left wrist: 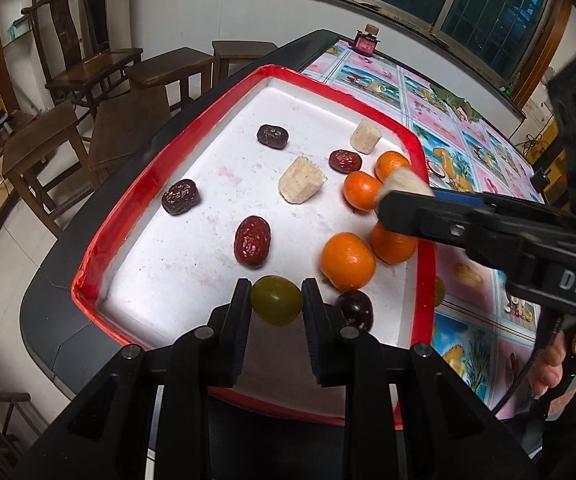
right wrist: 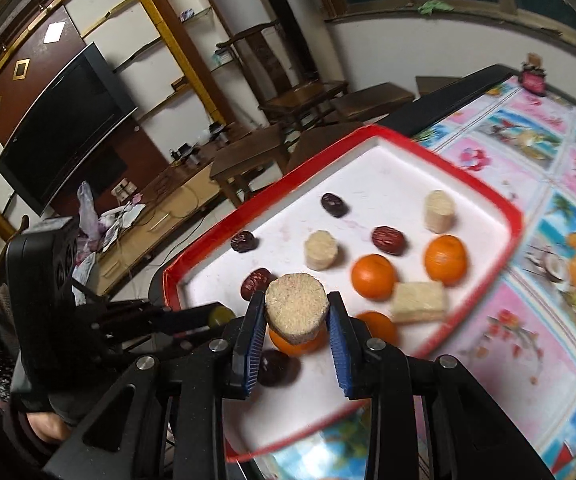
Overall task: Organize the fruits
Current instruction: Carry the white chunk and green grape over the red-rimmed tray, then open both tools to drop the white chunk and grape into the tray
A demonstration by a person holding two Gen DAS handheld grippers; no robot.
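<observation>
Held between the pads of the left gripper [left wrist: 276, 300], a green grape [left wrist: 277, 299] hangs just above the near end of the red-rimmed tray [left wrist: 128, 196]; the jaws are nearly closed and pinch it at both sides. The right gripper [right wrist: 297, 314] is closed to a similar narrow gap on a pale cane piece [right wrist: 296, 312], gripped across its round sides, over the oranges [right wrist: 372, 282] near the tray's near right corner.

Both pieces look ready to be set down with their own kind. The grape is soft, so the squeeze should stay light and the release low, or it will roll on the smooth white floor; a dark grape [left wrist: 354, 309] lies just beside it and seems the natural neighbour. The cane piece belongs with the other pale pieces [right wrist: 321, 249], which sit mid-tray and toward the far right corner. Red dates [left wrist: 251, 242] are scattered along the left side, apart from one another. The two grippers work close together, so one should clear out before the other lowers. Beneath the tray, the table [left wrist: 468, 140] carries a patterned cloth.
</observation>
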